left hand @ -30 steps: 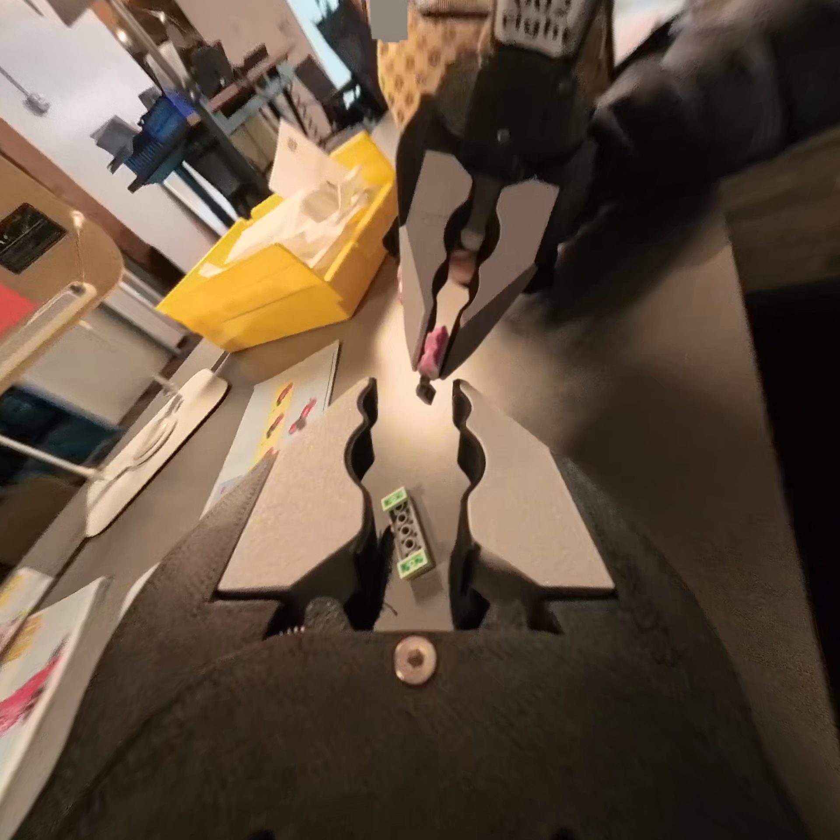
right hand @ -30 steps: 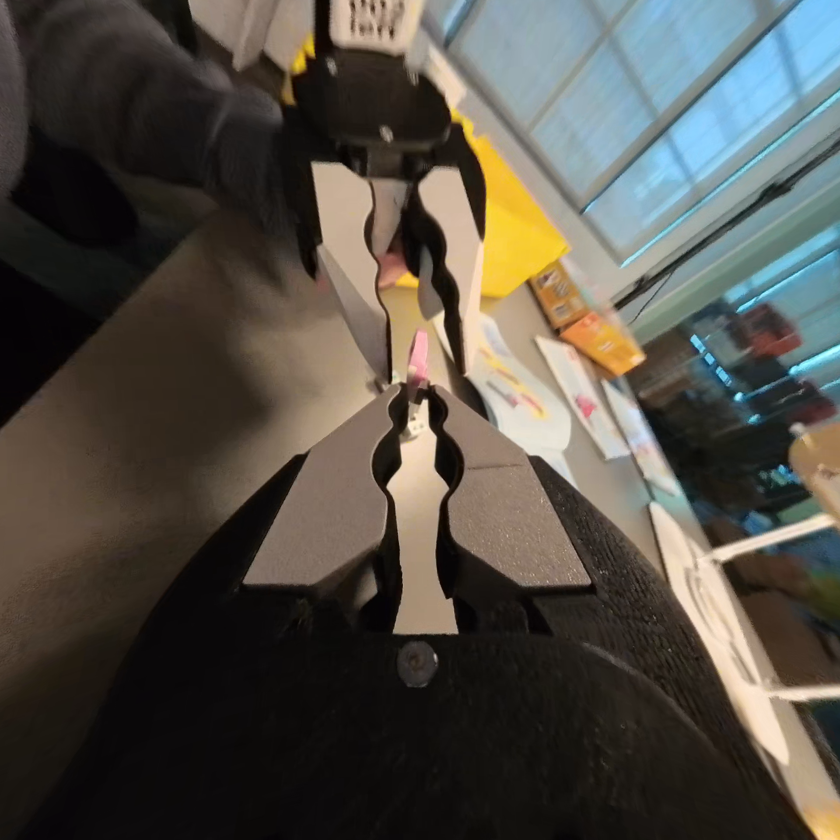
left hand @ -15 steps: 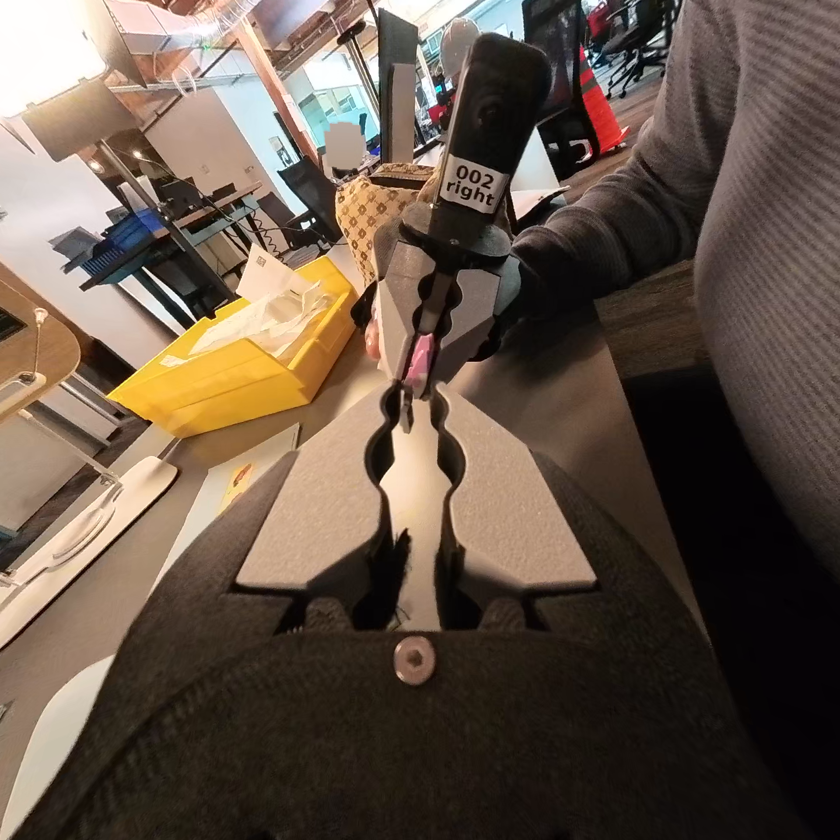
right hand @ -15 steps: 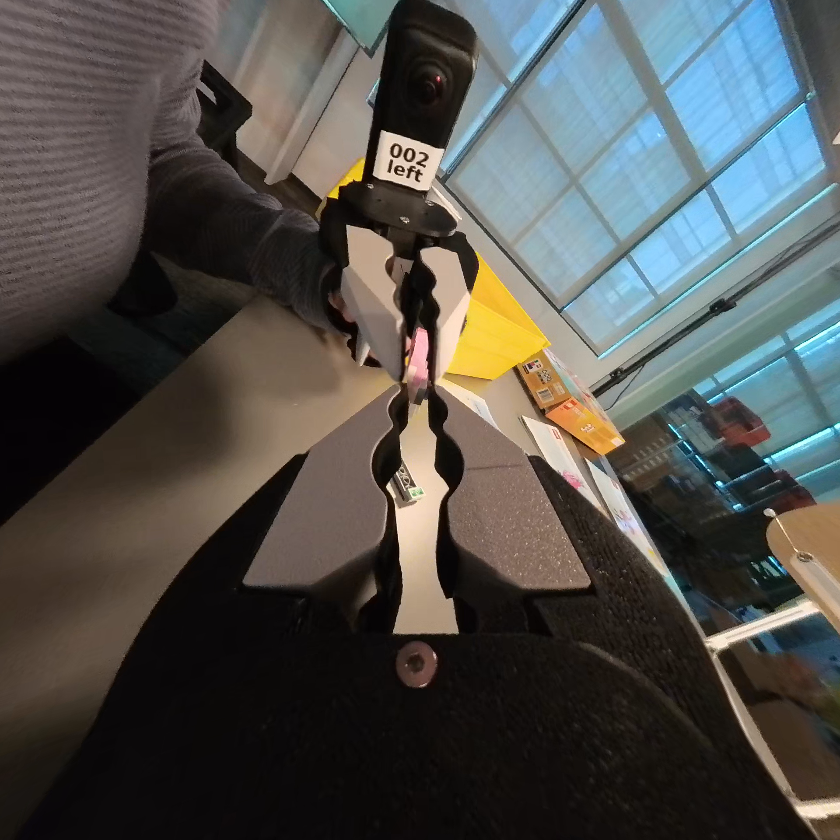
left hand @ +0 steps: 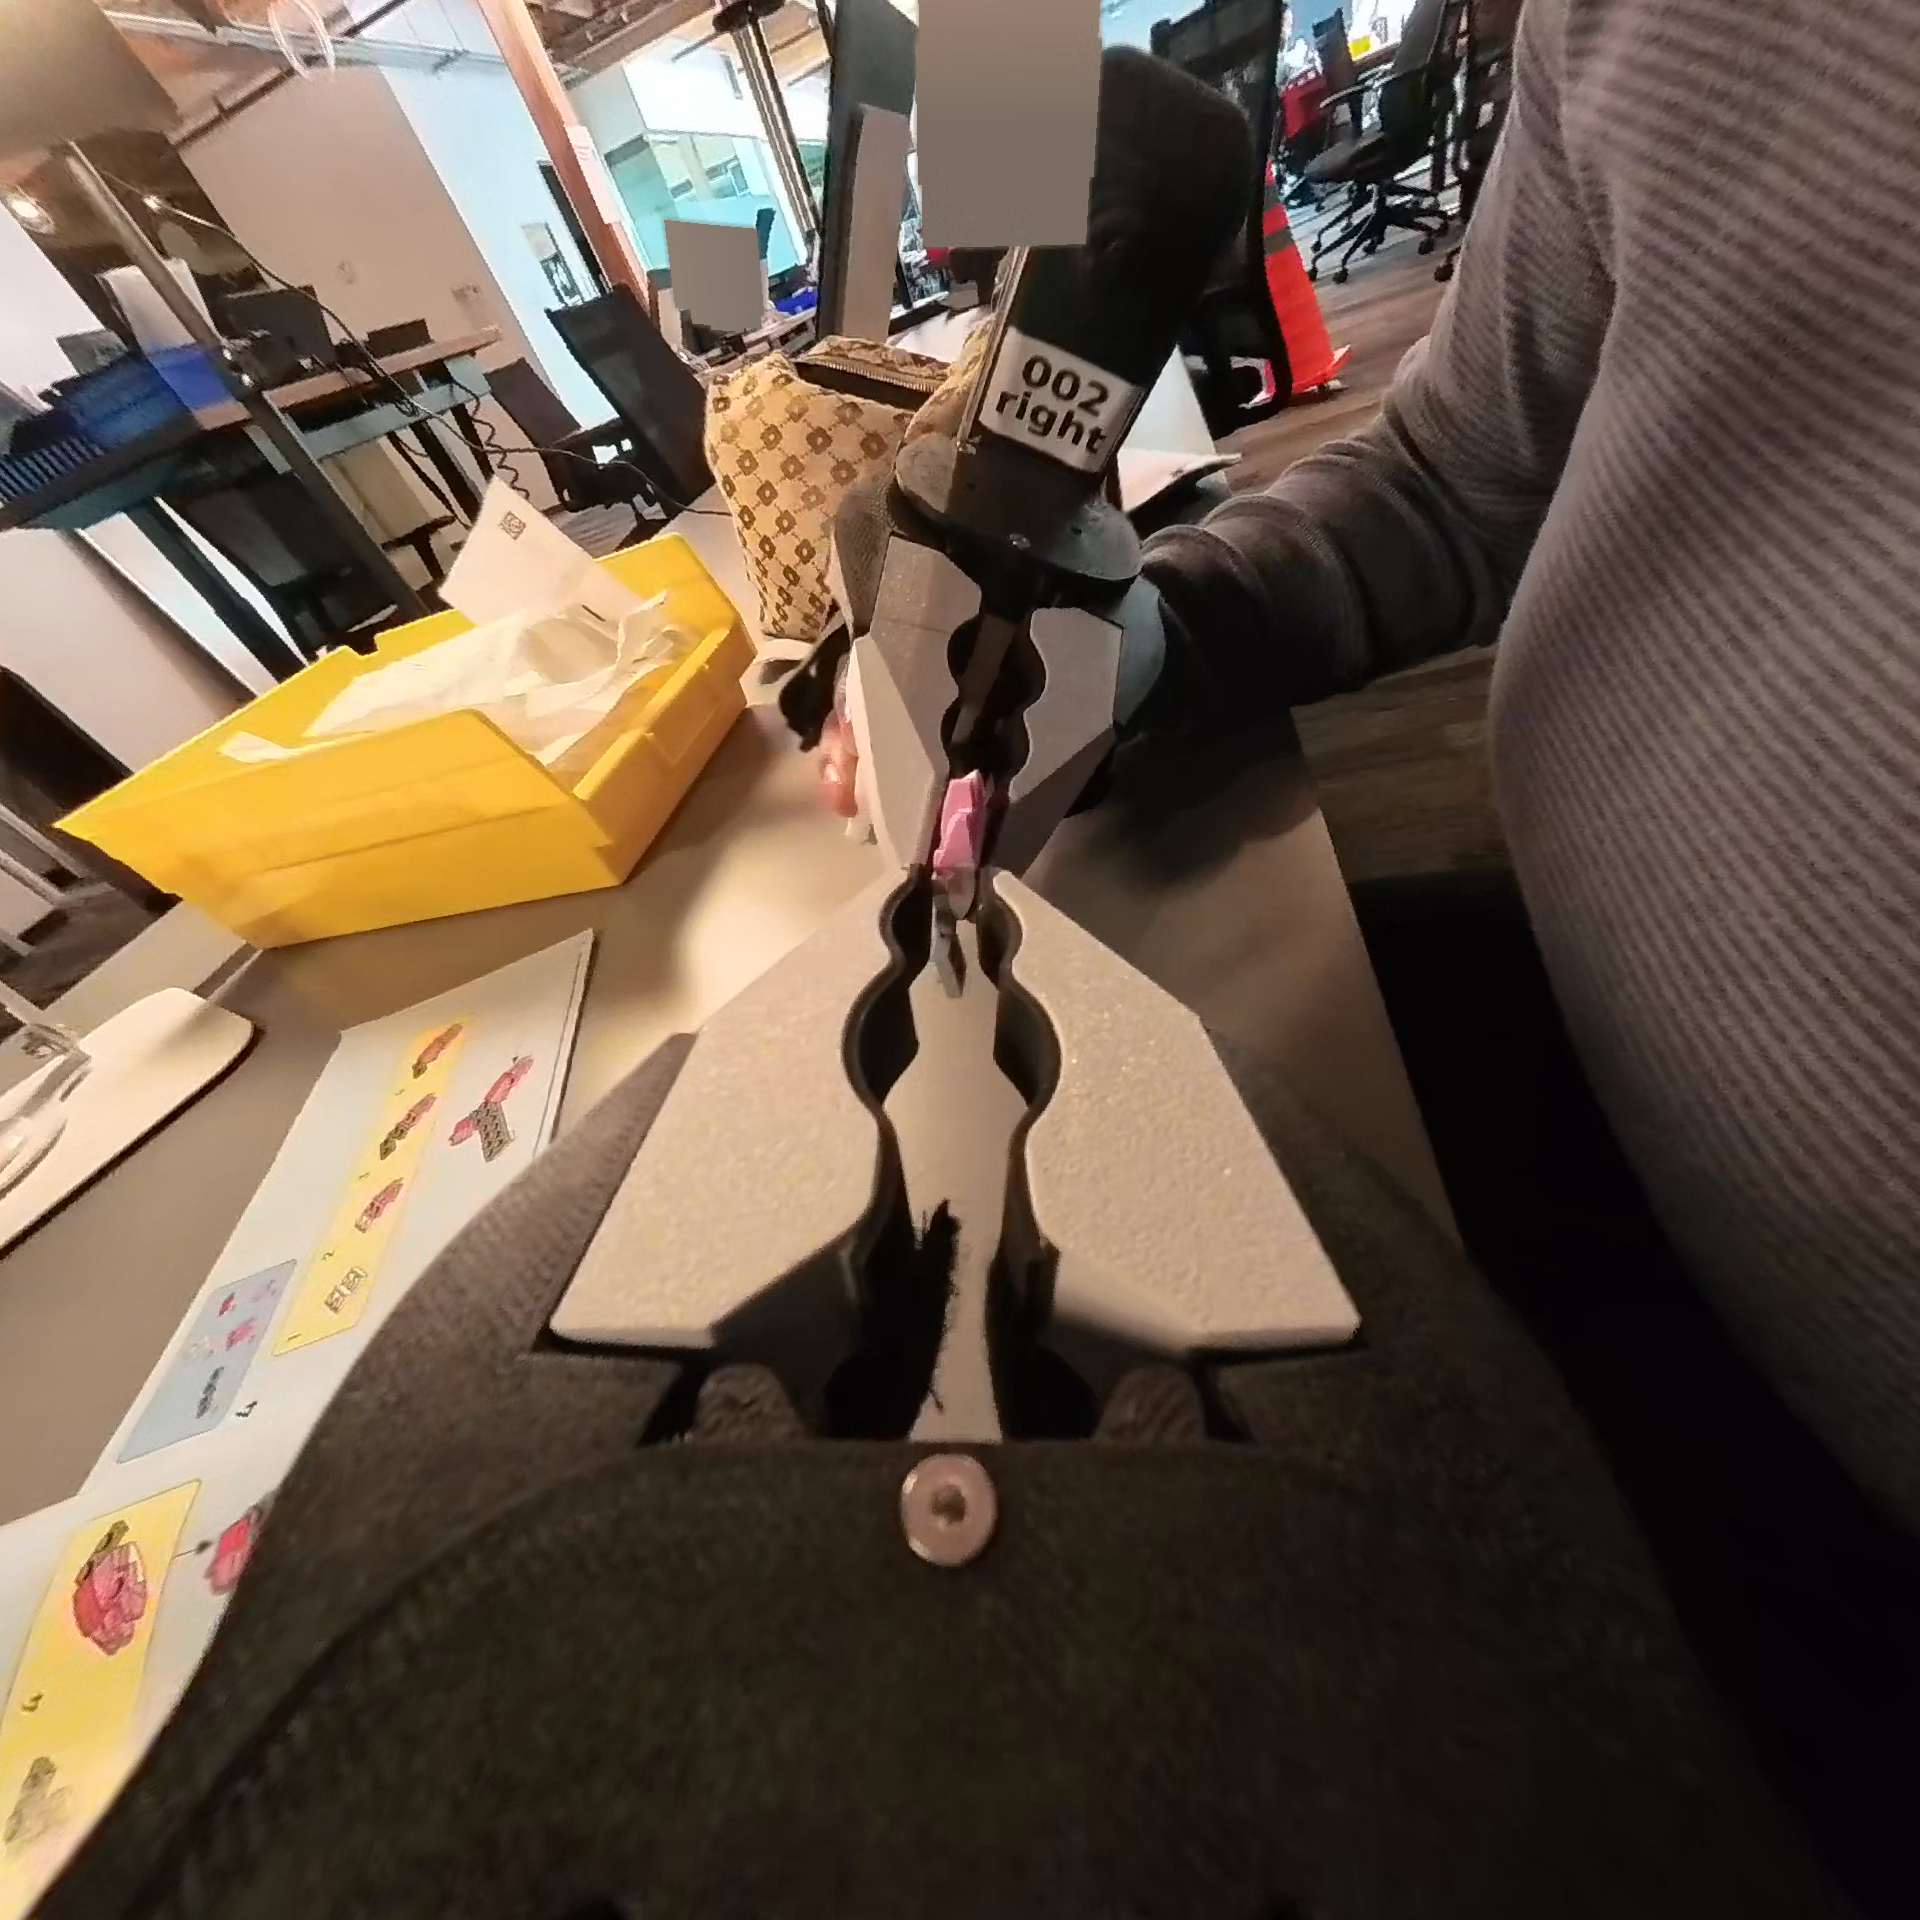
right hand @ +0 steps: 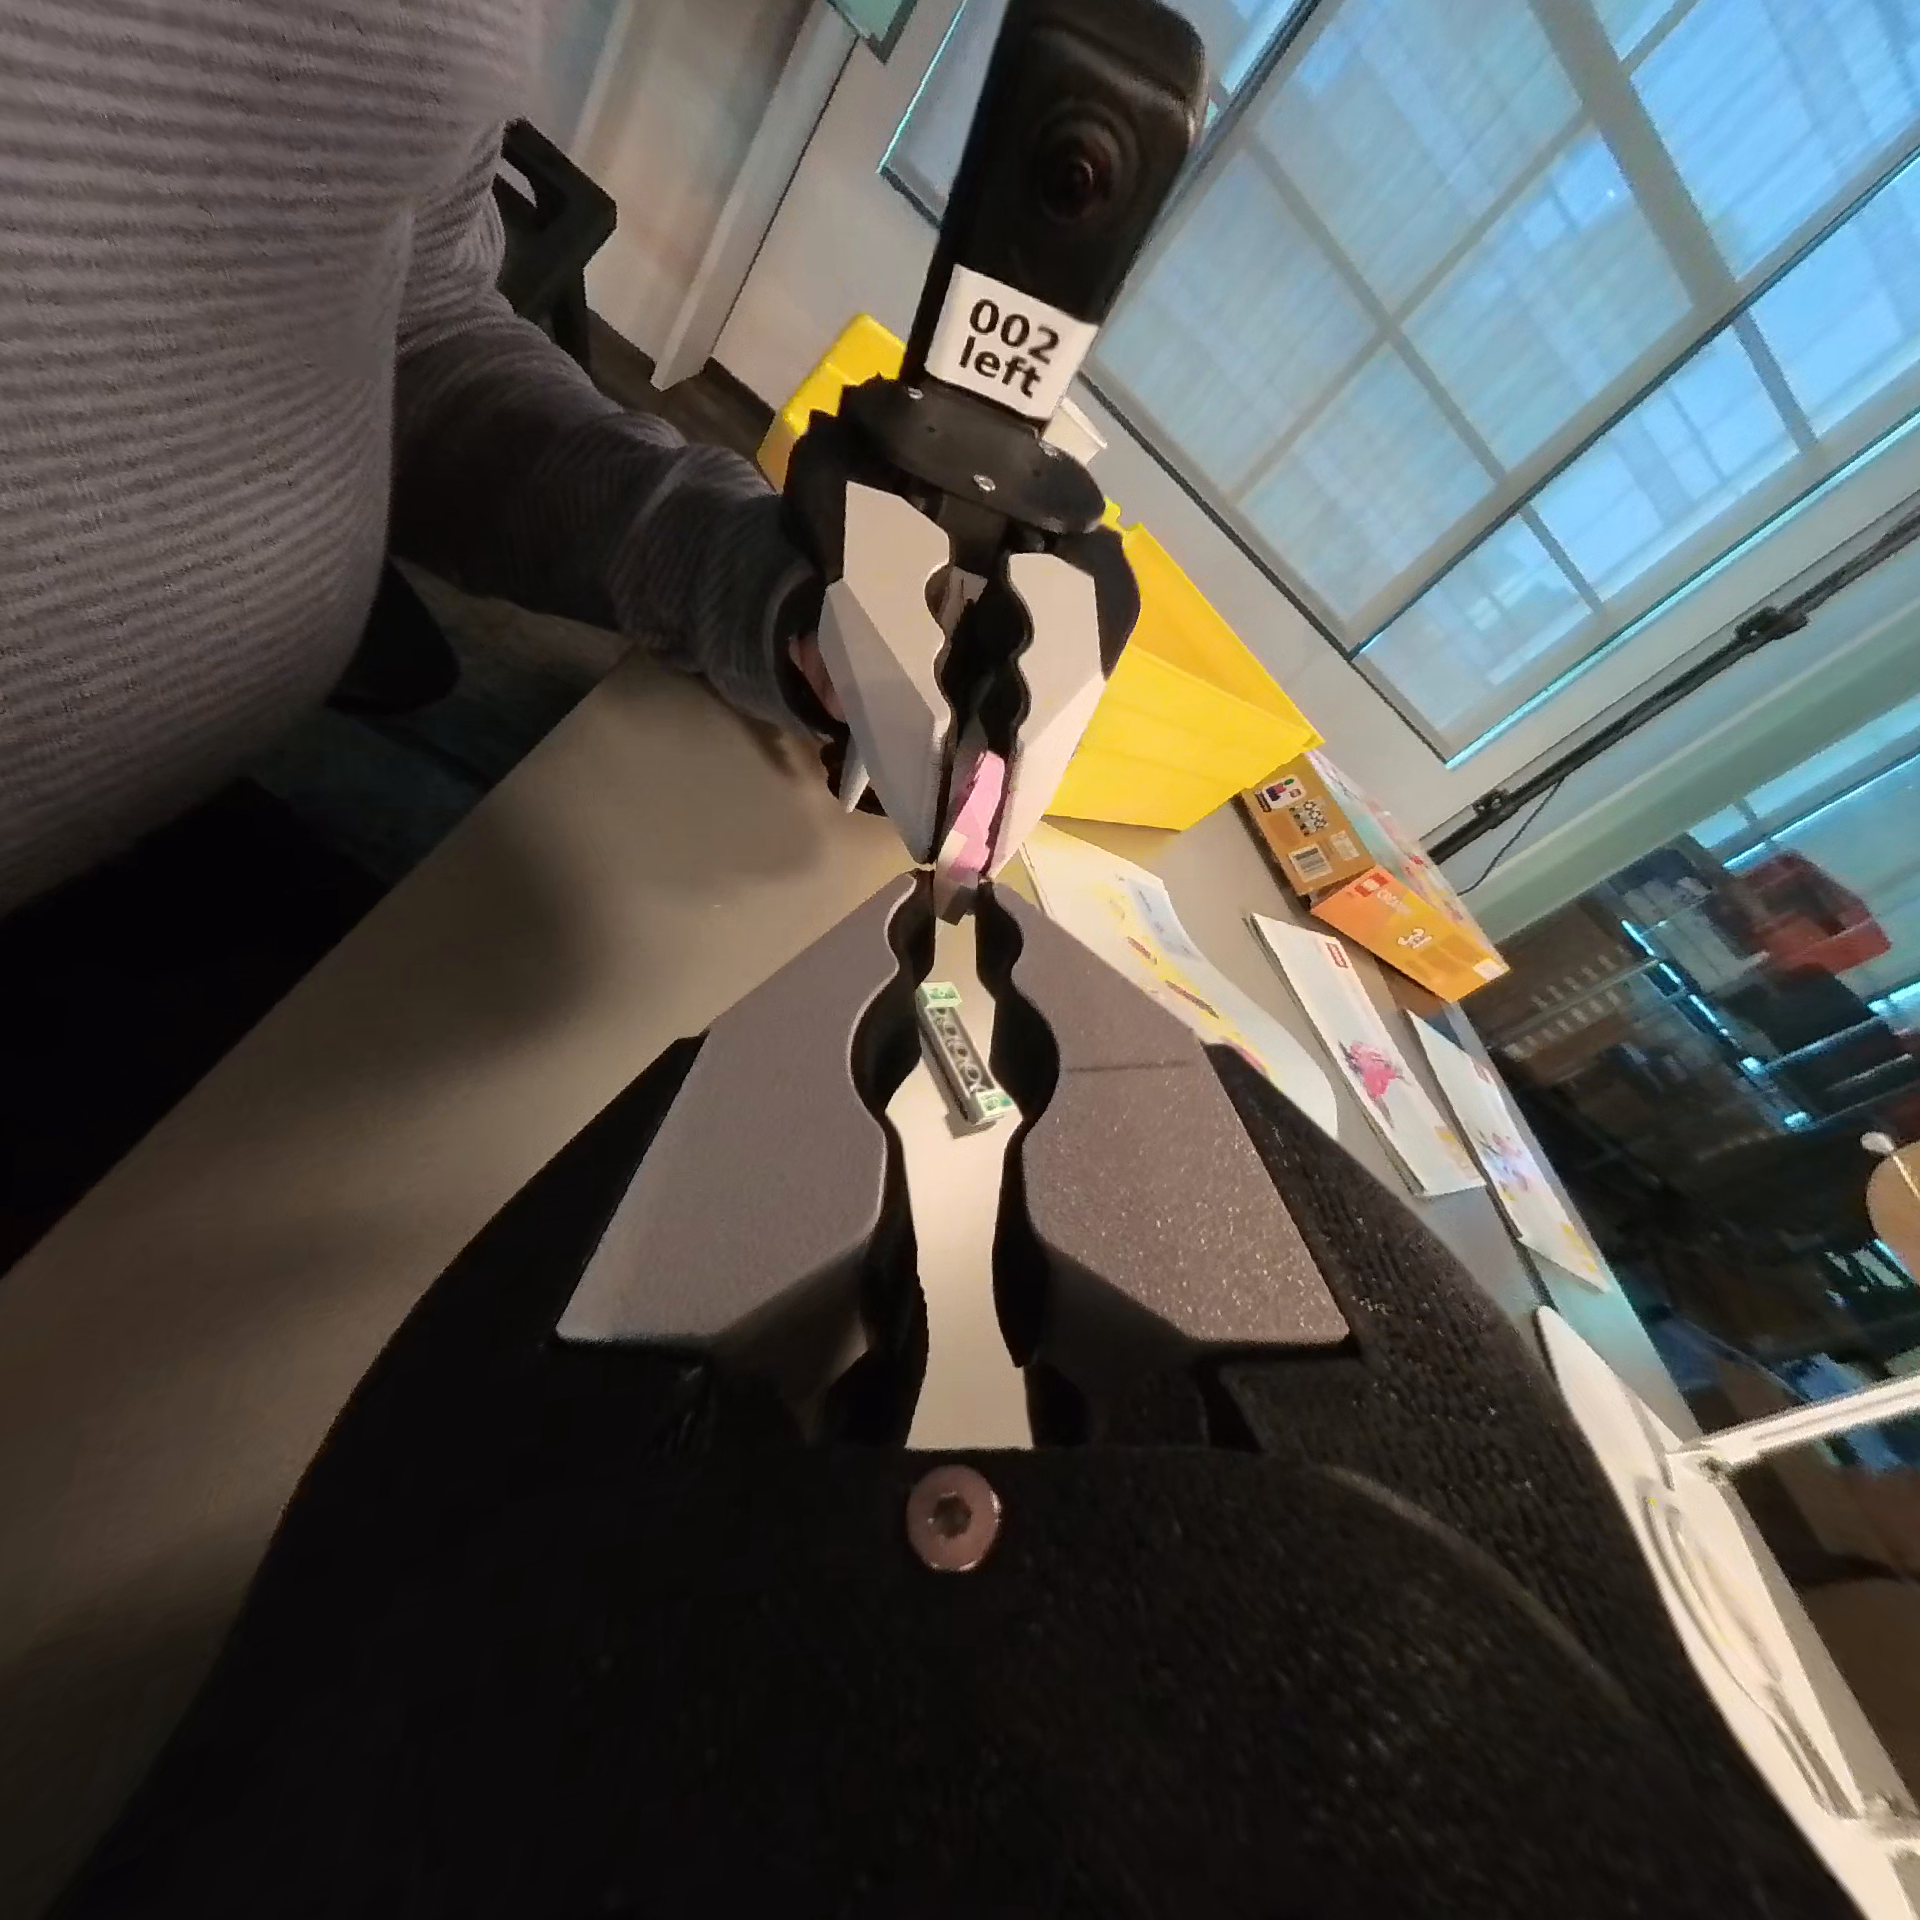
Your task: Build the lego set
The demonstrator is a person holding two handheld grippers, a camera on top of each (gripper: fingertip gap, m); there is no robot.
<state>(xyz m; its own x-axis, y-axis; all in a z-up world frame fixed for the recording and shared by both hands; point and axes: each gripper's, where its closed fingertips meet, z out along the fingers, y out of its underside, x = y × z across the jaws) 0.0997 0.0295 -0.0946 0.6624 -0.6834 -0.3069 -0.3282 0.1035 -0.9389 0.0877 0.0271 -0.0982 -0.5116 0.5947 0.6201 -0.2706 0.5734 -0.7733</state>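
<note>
An open office lies behind, with tall windows (right hand: 1455, 312) on one side and desks, chairs and one orange traffic cone (left hand: 1299, 301) on the other. Below me is a plain grey worktop (right hand: 520, 935). I hold two tools tip to tip above it, and the only thing between them is one small pink-and-grey brick piece (left hand: 958, 831), off the surface. My left gripper (left hand: 951, 899) has its jaws drawn nearly together on the grey end of the piece. My right gripper (right hand: 951, 899) faces it with its jaws just as narrow, nipping the same piece from the other side. I judge the two ends are pinched this way so the piece is braced from both sides and cannot twist. One grey beam with pale green ends (right hand: 961, 1049) lies flat on the worktop under my right jaws, touched by neither tool. One yellow bin (left hand: 416, 810) of crumpled clear bags stands farther back on my left side. One patterned fabric bag (left hand: 810, 478) sits behind the bin. A printed building sheet (left hand: 416, 1122) lies flat just beside my left gripper, likely so it can be read at a glance. At least three such sheets spread along the far side. Two cardboard boxes lie there too, one tan (right hand: 1299, 821) and one orange (right hand: 1403, 935).
</note>
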